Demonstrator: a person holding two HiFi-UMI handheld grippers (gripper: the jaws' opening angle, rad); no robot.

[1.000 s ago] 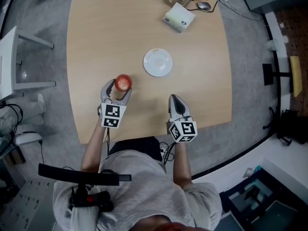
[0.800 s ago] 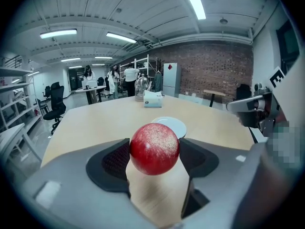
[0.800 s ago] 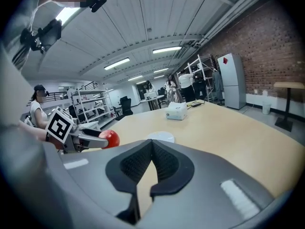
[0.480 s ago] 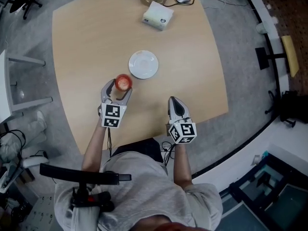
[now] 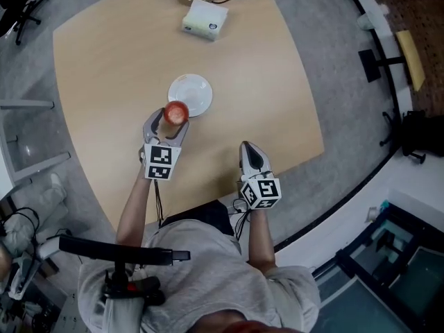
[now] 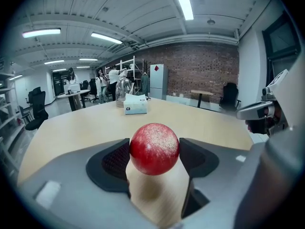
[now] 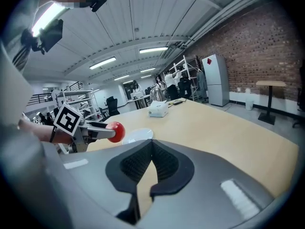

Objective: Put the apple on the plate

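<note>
My left gripper is shut on a red apple, held above the table just short of the white plate. In the left gripper view the apple sits clamped between both black pads, lifted off the wood. My right gripper rests shut near the table's front edge with nothing in it. From the right gripper view I see the apple in the left gripper, right beside the plate.
A tissue box lies at the table's far side, with a glass jug and cables behind it. The wooden table is bare to the right of the plate. Office chairs and people stand far behind.
The left gripper carried the apple forward, so it now sits at the plate's near rim. The right gripper kept its place by the front edge.
</note>
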